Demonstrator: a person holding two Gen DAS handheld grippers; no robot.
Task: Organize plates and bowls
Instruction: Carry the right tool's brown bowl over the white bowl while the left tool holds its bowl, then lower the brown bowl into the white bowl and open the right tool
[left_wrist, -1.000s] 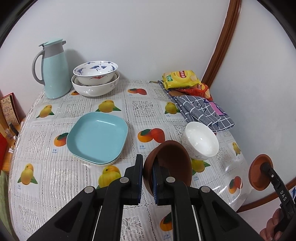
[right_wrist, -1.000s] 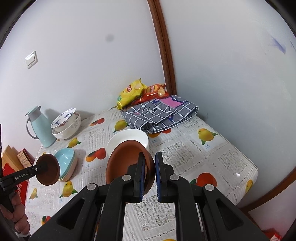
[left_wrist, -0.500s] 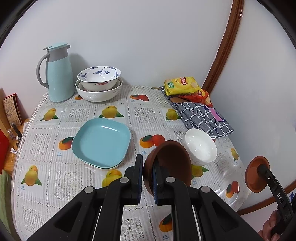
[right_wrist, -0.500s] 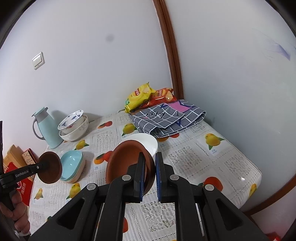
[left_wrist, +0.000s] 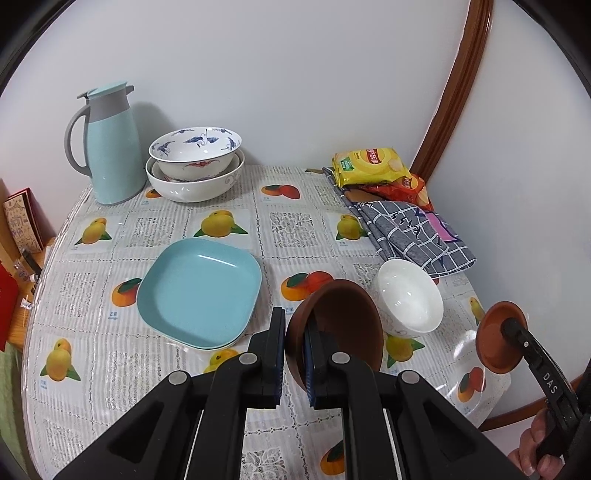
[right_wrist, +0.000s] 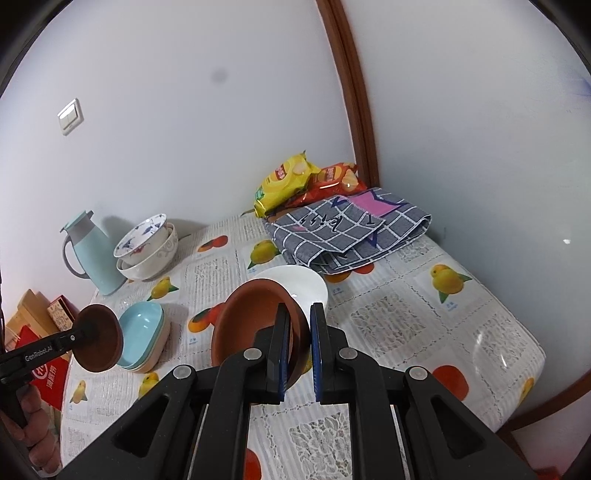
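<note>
Bowls: your left gripper (left_wrist: 295, 350) & right gripper (right_wrist: 300, 350) each clamp a brown bowl (left_wrist: 340, 325) rim; white bowl (left_wrist: 410, 295) sits empty nr table's (left_wrist: 110, 369) right edge.

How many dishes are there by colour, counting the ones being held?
Brown bowls: 2, one in the left hand-held gripper, one in the right hand-held gripper
Light blue plates: 2, stacked
Plain white bowl: 1
White patterned bowls: 2, the blue-patterned one nested in the larger one
Total: 7
</note>
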